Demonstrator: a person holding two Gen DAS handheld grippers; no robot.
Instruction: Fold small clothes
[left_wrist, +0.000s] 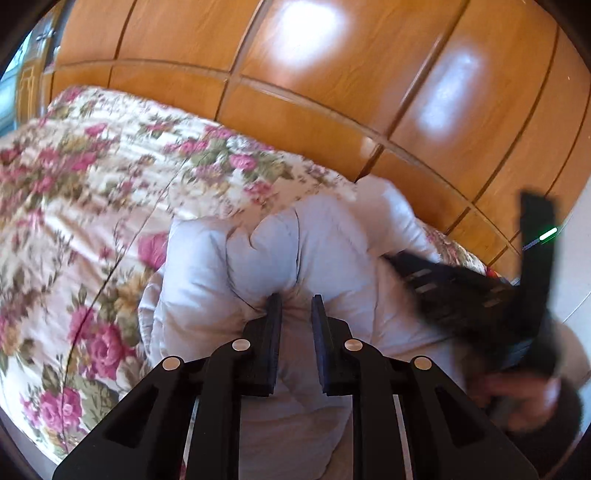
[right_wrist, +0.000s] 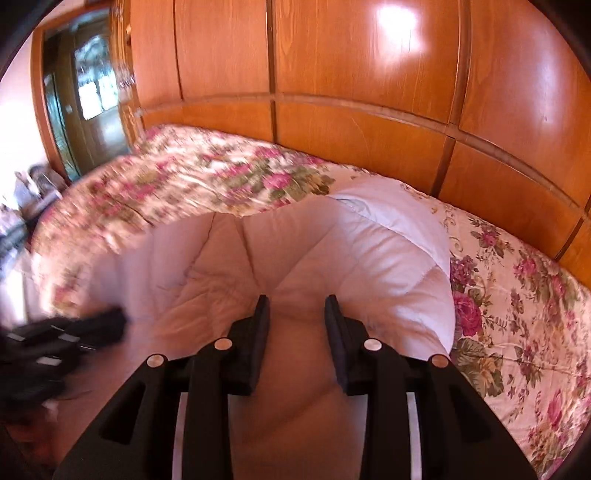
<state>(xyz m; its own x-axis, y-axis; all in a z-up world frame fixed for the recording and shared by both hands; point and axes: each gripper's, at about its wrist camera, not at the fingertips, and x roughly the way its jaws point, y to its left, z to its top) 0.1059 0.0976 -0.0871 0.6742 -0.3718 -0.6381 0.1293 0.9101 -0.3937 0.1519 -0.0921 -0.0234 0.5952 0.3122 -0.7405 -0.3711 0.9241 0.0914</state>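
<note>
A pale padded white garment (left_wrist: 325, 251) lies bunched on the floral bedspread (left_wrist: 92, 192). My left gripper (left_wrist: 296, 301) is shut on a pinch of its fabric, with folds radiating from the fingers. My right gripper (right_wrist: 297, 302) is also shut on the same garment (right_wrist: 332, 251), with a wider gap between its fingers and cloth creased and drawn in between them. The right gripper shows blurred at the right of the left wrist view (left_wrist: 480, 295), and the left gripper shows blurred at the left of the right wrist view (right_wrist: 74, 336).
A glossy wooden wardrobe wall (right_wrist: 369, 92) runs along the far side of the bed. A doorway with a glazed door (right_wrist: 88, 92) stands at the far left. The bedspread (right_wrist: 517, 295) stretches to the right of the garment.
</note>
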